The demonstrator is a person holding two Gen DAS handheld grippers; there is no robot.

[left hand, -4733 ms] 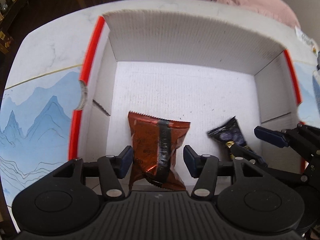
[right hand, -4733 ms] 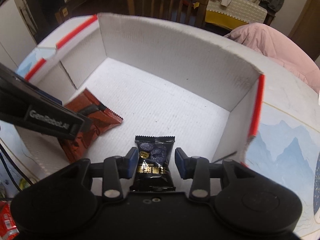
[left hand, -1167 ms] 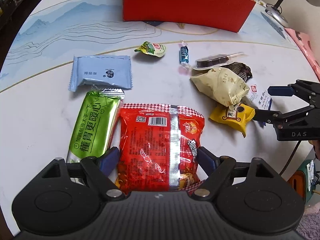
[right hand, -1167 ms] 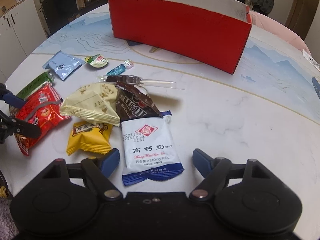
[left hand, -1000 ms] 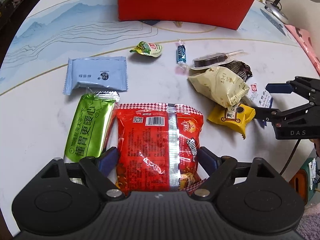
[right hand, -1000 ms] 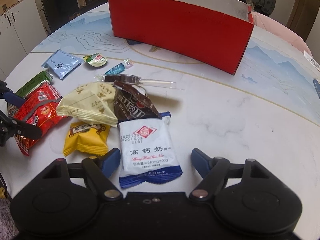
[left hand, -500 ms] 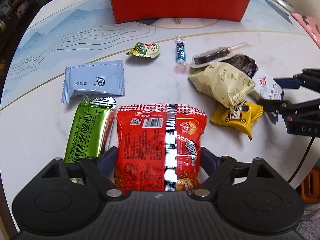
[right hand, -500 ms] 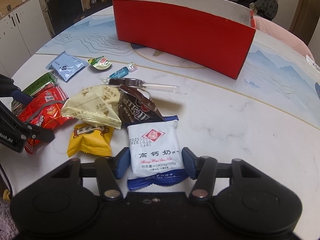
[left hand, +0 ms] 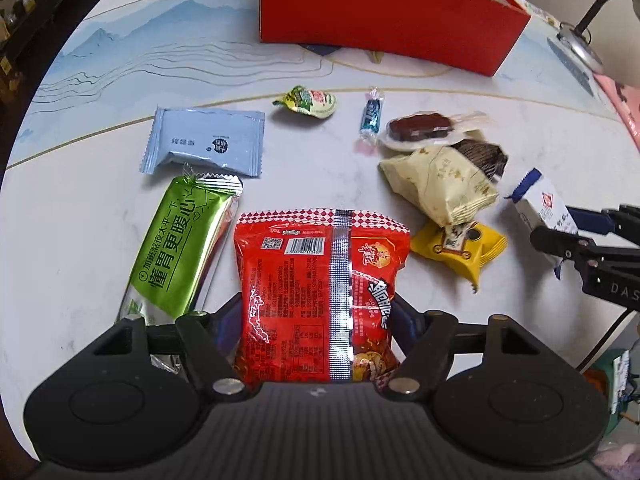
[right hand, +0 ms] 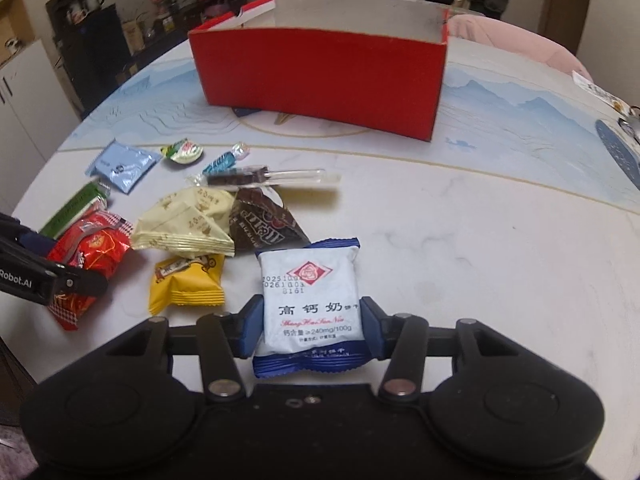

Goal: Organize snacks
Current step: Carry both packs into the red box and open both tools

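Left tongs (left hand: 316,320): held low over the desk (left hand: 100,240), fingers pressed against both sides of the red snack bag (left hand: 320,280).
Right tongs (right hand: 310,328): held level, clamped on the white-and-blue milk biscuit pack (right hand: 310,300), which is lifted off the desk.
Red box (right hand: 320,80): seen at the far side, open-topped.
Loose snacks: green bar (left hand: 176,248) beside the red bag, yellow pack (right hand: 186,282) near the right tongs.

Left wrist view steep and close over table (left hand: 80,240), right wrist view lower, both facing red box (right hand: 320,76), shared snacks
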